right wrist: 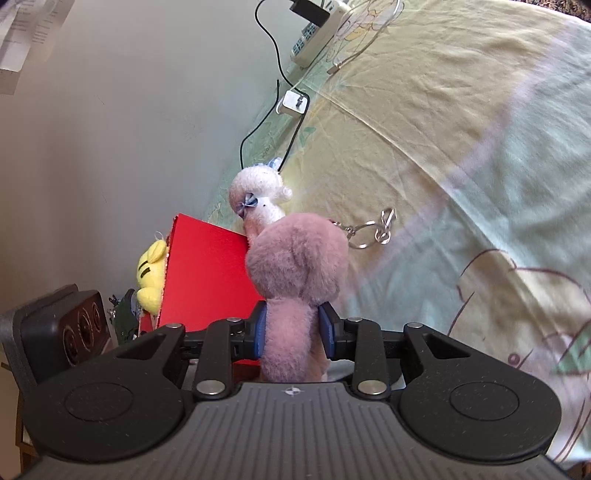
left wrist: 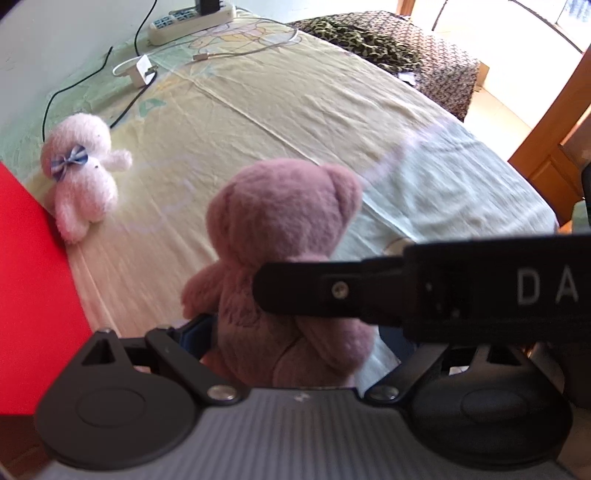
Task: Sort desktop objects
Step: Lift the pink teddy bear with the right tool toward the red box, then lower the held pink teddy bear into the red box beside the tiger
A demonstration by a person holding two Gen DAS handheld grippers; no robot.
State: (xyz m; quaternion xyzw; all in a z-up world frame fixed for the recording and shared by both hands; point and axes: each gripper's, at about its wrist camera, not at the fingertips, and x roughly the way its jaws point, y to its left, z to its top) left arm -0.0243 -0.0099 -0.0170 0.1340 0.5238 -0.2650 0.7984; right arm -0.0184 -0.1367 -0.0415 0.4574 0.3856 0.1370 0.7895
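Observation:
A mauve teddy bear [left wrist: 284, 229] [right wrist: 295, 266] is held upright above the bedsheet-covered table, with my right gripper [right wrist: 291, 332] shut on its body between the blue pads. Its metal keyring [right wrist: 373, 229] dangles beside its head. In the left wrist view one black finger [left wrist: 332, 291] of that right gripper crosses the bear's middle. My left gripper [left wrist: 295, 336] sits just behind the bear with its jaws spread wide. A white plush with a blue bow [left wrist: 83, 173] [right wrist: 258, 192] leans on a red box [left wrist: 33, 277] [right wrist: 207, 273].
A yellow plush [right wrist: 149, 273] sits behind the red box by the wall. A power strip [left wrist: 192, 18], a white charger [left wrist: 142, 70] and cables lie at the far end. A dark device [right wrist: 62, 332] stands at the left. Leopard-print fabric [left wrist: 369, 40] lies beyond the table.

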